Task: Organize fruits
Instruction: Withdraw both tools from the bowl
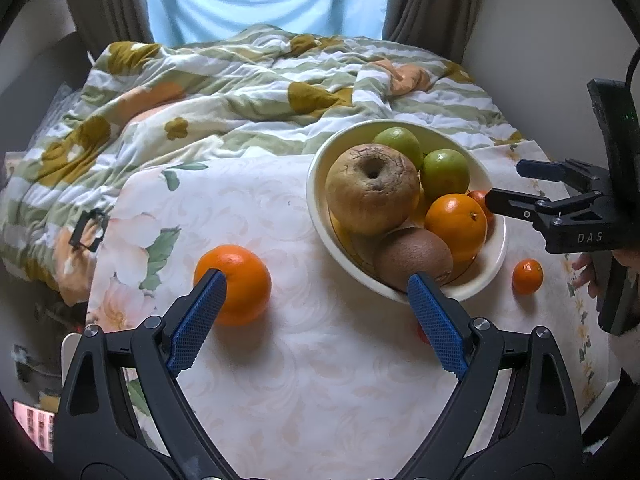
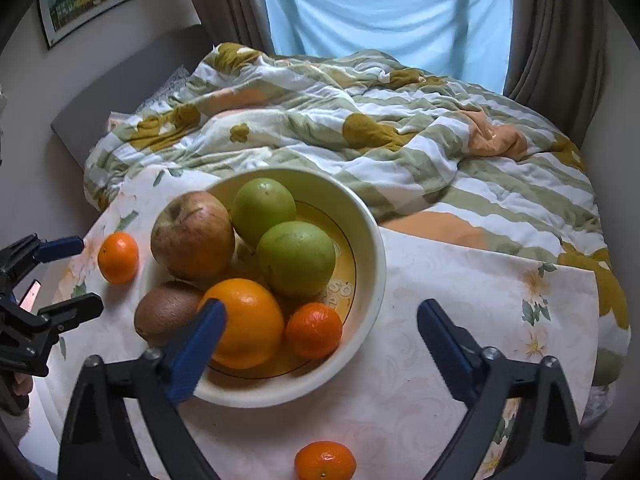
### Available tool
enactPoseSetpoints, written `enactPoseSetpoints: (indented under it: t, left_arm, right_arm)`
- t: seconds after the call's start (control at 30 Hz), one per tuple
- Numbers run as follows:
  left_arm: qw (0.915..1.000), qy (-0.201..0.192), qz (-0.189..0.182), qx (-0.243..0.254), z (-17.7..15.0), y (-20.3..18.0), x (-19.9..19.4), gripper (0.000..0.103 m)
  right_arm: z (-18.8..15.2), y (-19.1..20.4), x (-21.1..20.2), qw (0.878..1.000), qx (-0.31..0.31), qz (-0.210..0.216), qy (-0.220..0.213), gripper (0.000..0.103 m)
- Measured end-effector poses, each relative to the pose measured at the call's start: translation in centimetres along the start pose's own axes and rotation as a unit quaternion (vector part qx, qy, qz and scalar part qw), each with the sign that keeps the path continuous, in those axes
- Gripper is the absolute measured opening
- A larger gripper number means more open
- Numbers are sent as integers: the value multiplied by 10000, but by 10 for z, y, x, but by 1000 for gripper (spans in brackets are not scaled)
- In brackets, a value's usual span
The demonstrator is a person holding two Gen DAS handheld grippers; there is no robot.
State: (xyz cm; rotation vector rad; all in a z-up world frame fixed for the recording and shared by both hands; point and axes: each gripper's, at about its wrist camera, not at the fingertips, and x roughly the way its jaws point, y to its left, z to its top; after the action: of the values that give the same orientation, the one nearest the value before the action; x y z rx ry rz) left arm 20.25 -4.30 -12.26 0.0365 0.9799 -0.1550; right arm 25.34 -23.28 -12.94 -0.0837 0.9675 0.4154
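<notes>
Table (image 1: 280, 380) first: bowl (image 1: 486, 280) near its far edge, already loaded with apple (image 1: 372, 188) and other fruit. Loose orange (image 1: 236, 284) sits left of bowl, just past our left gripper (image 1: 316, 280), jaws spread, nothing held. Right gripper (image 2: 320, 308) also spread, empty, over bowl. Orange looks firm, round, likely to roll; we'd pinch across its middle. "DAS" reads on right gripper body.

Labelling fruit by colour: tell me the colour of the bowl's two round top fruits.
Green, clearest in the right wrist view.
</notes>
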Motion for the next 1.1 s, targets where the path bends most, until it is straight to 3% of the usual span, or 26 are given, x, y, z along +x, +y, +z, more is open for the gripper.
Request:
enactPoseSetpoints:
  t: [0.1,0.33,0.6,0.8,1.1]
  left_arm:
    - [10000,-29,15,-31,1,3,-4,99]
    - [9998,-163,67,-9,4,12,-26,99]
    - [9994,-315,-39,161,5,30,-61,99]
    - [9983,-435,-157,357,-4,49,-82,99]
    - [9961,-352,-483,654,-21,71,-85,99]
  right_arm:
    - [-1,2,-3,10000,-11,-56,-16,103]
    - [0,7,-23,9997,128,-165,-116,102]
    - [-5,29,-77,9970,542,-497,-238,103]
    - [-23,57,-110,9912,954,-804,-433,103]
    - [-56,101,-113,9838,1260,-1249,-266,103]
